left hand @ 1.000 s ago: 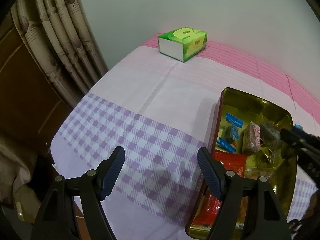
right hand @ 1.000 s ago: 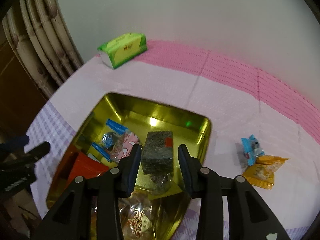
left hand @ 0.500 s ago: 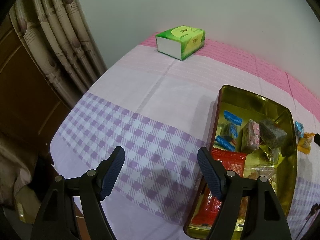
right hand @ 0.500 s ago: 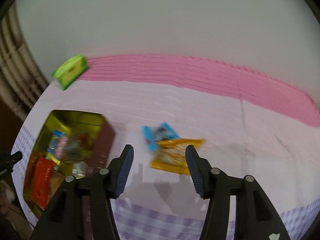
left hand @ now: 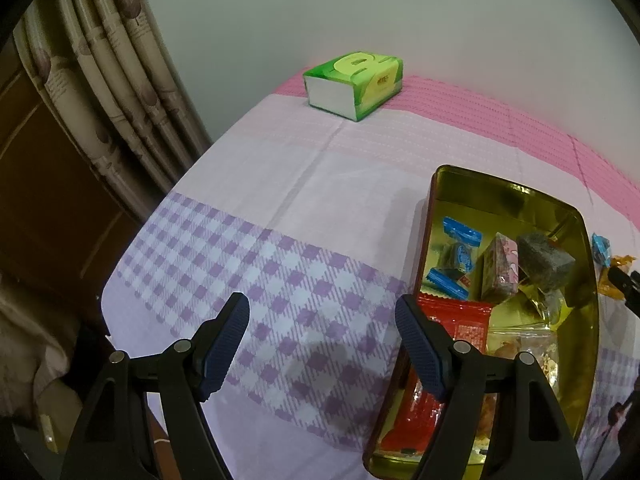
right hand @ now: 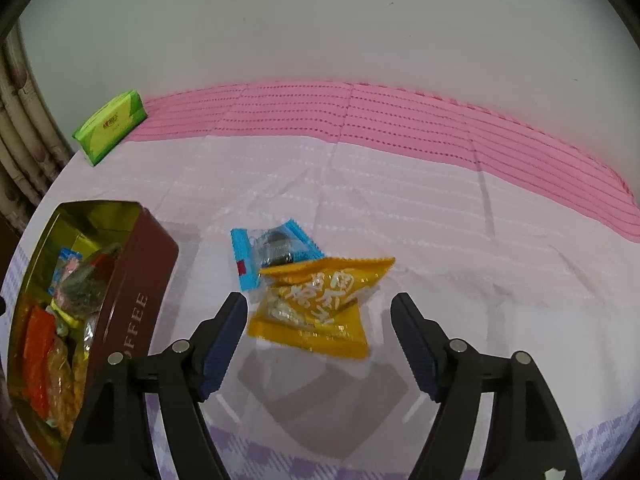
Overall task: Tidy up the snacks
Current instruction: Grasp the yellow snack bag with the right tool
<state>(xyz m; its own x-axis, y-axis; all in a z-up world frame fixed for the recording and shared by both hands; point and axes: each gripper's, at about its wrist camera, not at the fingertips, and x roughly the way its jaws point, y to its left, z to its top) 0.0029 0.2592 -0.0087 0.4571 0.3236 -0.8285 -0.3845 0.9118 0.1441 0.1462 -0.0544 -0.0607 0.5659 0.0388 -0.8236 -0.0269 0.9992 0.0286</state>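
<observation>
A gold-lined brown tin point(left hand: 496, 192) point(right hand: 136, 280) marked COFFEE holds several wrapped snacks, among them a dark grey block point(left hand: 544, 260), a pink packet point(left hand: 500, 272) and a red packet point(left hand: 452, 320). On the cloth right of the tin lie a yellow snack packet point(right hand: 316, 304) and a blue-wrapped snack point(right hand: 272, 248), partly under it. My right gripper point(right hand: 320, 320) is open and empty, its fingers on either side of the yellow packet, just above it. My left gripper point(left hand: 322, 320) is open and empty over the checked cloth, left of the tin.
A green tissue box point(left hand: 354, 78) point(right hand: 110, 126) stands at the far left corner by the wall. Curtains point(left hand: 100, 80) hang past the table's left edge. The table has a pink, white and purple-check cloth point(right hand: 400, 208).
My right gripper let go of the dark grey block in the tin, swung right and now hovers open over the yellow packet. The left gripper has barely moved.
</observation>
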